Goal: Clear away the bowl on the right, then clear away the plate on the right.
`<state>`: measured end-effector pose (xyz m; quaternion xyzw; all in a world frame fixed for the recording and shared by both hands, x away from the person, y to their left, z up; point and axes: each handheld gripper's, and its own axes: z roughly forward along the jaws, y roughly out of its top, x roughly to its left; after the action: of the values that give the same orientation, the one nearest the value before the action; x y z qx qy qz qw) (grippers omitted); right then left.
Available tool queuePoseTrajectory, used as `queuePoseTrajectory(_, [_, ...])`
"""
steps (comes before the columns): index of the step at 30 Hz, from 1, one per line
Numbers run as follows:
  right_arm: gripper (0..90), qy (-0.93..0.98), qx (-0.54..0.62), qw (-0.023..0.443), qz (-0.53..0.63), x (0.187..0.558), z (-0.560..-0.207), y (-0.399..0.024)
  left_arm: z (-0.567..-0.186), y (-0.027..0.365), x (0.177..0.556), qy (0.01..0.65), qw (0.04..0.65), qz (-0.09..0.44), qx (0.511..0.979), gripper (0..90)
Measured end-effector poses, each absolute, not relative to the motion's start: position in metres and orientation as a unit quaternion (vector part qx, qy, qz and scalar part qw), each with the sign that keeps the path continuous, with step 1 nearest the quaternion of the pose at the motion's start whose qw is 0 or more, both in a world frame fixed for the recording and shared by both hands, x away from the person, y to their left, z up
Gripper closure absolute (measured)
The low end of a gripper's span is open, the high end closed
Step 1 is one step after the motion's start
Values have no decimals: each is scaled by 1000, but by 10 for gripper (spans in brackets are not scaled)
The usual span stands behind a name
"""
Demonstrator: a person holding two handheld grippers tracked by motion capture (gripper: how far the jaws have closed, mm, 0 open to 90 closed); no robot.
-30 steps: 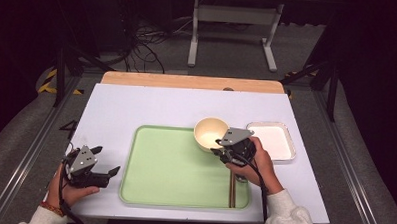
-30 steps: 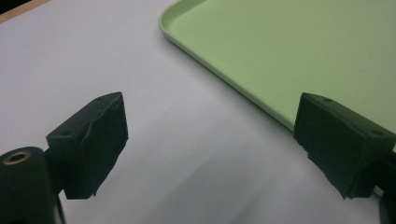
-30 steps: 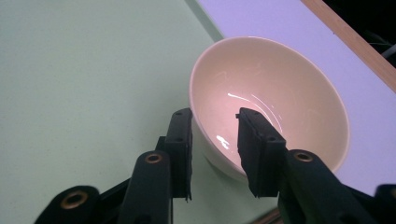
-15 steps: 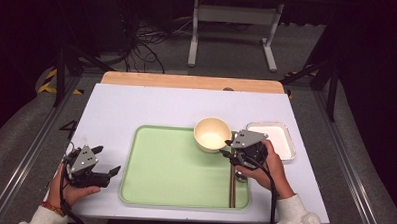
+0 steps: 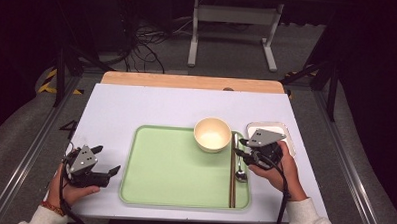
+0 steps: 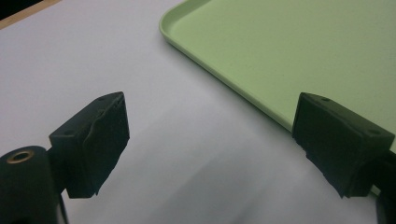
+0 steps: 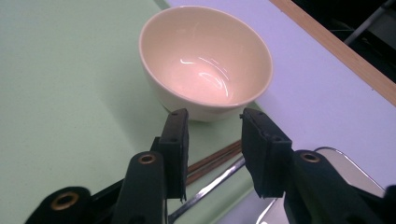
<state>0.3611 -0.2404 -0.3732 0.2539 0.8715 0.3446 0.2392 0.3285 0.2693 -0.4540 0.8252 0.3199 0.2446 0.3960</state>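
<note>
White table top (image 5: 151, 108) with wooden far edge, green tray (image 5: 169, 166), dark floor, both tools released, empty.

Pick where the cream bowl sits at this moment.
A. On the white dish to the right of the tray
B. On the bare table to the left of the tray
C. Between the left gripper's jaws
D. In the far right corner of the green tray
D: the high view shows the cream bowl standing in the far right corner of the green tray, just beyond the chopsticks and spoon.
</note>
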Motion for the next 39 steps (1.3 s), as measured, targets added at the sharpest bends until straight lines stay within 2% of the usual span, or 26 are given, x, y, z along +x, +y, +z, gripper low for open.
queuePoseTrajectory(29, [570, 847, 326, 274, 316, 367, -380, -293, -454, 270, 327, 319, 397, 245, 825, 120])
queuePoseTrajectory(39, [553, 818, 392, 267, 326, 373, -388, -334, -454, 266, 330, 315, 396, 244, 828, 120])
